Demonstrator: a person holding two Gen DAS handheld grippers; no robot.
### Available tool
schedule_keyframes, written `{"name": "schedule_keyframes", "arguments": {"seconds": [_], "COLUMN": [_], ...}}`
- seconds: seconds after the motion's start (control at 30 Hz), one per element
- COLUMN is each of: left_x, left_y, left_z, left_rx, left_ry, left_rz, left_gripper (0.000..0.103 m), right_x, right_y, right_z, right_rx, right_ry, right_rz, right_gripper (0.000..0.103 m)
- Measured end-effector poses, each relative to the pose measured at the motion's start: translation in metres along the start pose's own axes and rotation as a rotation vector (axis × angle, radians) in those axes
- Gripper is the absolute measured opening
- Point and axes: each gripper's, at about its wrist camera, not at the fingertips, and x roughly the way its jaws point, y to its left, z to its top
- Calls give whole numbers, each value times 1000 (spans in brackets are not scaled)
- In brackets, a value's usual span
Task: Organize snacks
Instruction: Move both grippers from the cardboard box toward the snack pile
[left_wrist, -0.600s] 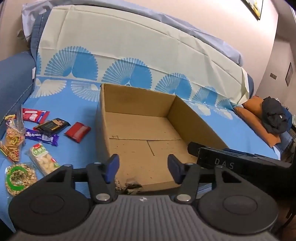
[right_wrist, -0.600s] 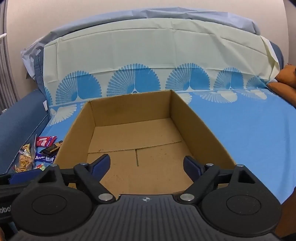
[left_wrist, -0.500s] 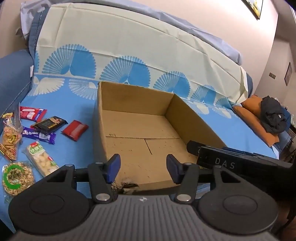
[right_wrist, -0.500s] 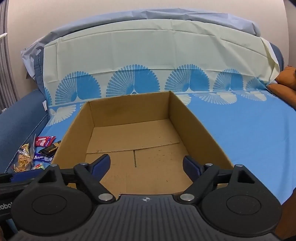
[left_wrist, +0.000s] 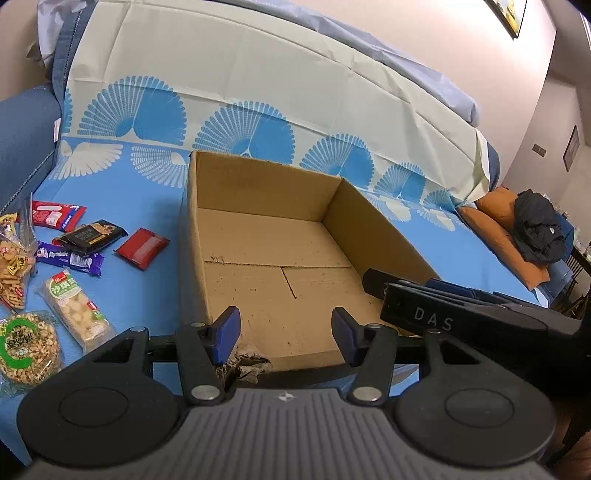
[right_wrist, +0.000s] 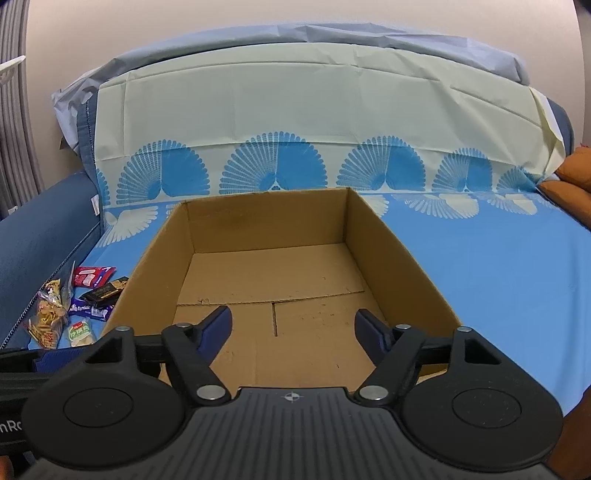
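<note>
An open, empty cardboard box (left_wrist: 258, 258) sits on the blue sheet; it also shows in the right wrist view (right_wrist: 258, 266). Several snack packets lie left of it: a red packet (left_wrist: 141, 246), a black bar (left_wrist: 90, 234), a purple bar (left_wrist: 70, 257), a green-white pack (left_wrist: 74, 308), a round nut pack (left_wrist: 24, 347), also a cluster in the right wrist view (right_wrist: 79, 299). My left gripper (left_wrist: 284, 332) is open and empty over the box's near edge. My right gripper (right_wrist: 293, 328) is open and empty over the box; its body shows in the left wrist view (left_wrist: 461, 314).
The box's near wall is torn (left_wrist: 247, 363). A blue sofa arm (right_wrist: 37, 236) rises at the left. An orange pillow (left_wrist: 506, 236) with dark clothing (left_wrist: 539, 229) lies at the right. The sheet-covered backrest (right_wrist: 295, 110) stands behind the box.
The left gripper has shifted slightly left and back, so the snacks sit a little more into view. The right gripper is nearly still. Both stay open.
</note>
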Motion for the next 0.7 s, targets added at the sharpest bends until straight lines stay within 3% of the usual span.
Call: {"name": "schedule_keyframes", "arguments": {"seconds": [0.1,0.17,0.27,0.57,0.7], "left_x": [-3,-5,-8,-22,-33], "left_y": [-1,-2,-4,-5,-8], "left_z": [0,0,-1,-4,-1], "left_rx": [3,10,19,60,100], "left_ry": [-7,-12,-19,-55,-74], "left_rz": [-3,-3,-3,-15,-13], "left_gripper": [60,59,59,59,58], "right_x": [-2,-4,-6,-9,-11], "right_y": [3,5,4,8,27], "right_z": [4,4,4,11,14], "right_rx": [-11,-11,-6,72,3], "right_ry": [0,-5,2,-29,-39], "right_rz": [-4,3,13,52,46], "right_gripper": [69,56,46,47,47]}}
